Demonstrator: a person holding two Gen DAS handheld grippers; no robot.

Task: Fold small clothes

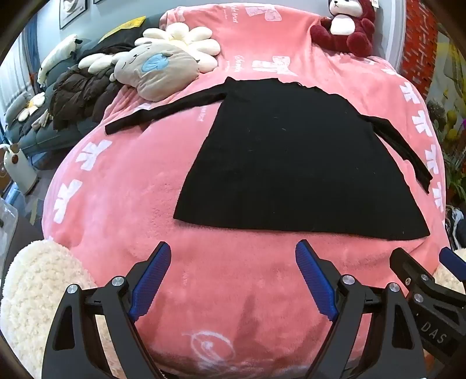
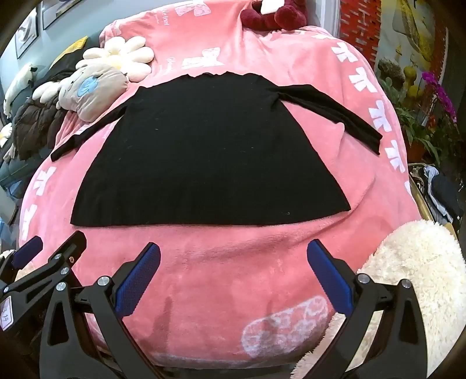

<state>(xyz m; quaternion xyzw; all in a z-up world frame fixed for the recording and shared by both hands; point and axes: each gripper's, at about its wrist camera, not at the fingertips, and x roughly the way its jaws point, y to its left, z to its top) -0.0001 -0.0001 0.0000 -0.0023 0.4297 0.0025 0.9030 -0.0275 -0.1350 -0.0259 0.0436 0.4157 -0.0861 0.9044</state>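
A black long-sleeved garment (image 1: 291, 163) lies spread flat on a pink fleece blanket (image 1: 131, 204), both sleeves stretched out to the sides, hem towards me. It also shows in the right wrist view (image 2: 204, 151). My left gripper (image 1: 233, 256) is open and empty, hovering just short of the hem. My right gripper (image 2: 233, 256) is open and empty too, also just short of the hem. The right gripper shows at the right edge of the left wrist view (image 1: 422, 256), and the left gripper at the left edge of the right wrist view (image 2: 55, 242).
A grey plush pillow (image 1: 157, 70) and a flower cushion (image 1: 186, 40) lie at the blanket's far left, a red plush toy (image 1: 346, 26) at the far end. A dark jacket (image 1: 78, 93) lies left. A white fluffy sleeve (image 2: 422, 277) covers the hand. Plants (image 2: 419, 116) stand right.
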